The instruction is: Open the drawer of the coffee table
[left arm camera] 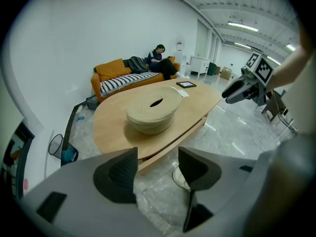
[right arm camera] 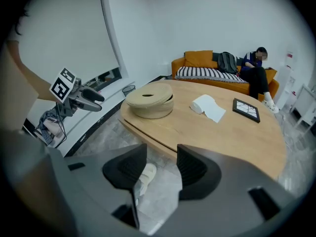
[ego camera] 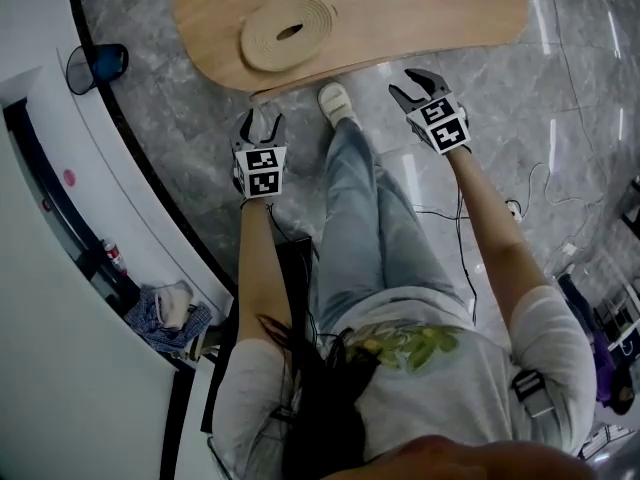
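Two tools spread, empty: left hand-held gripper point(ego camera: 262, 121), right hand-held gripper point(ego camera: 409, 86). Best catch drawer point(left arm camera: 168, 149) lip under worktop point(ego camera: 430, 8) near edge, pull straight.

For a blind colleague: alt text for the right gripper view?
The right claw, open and empty, faces a wooden table bearing a woven basket and a paper roll; the left claw is at left.

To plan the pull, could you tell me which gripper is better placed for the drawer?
Probably left: the left gripper, fingers open, faces the drawer; the right gripper frames a shoe.
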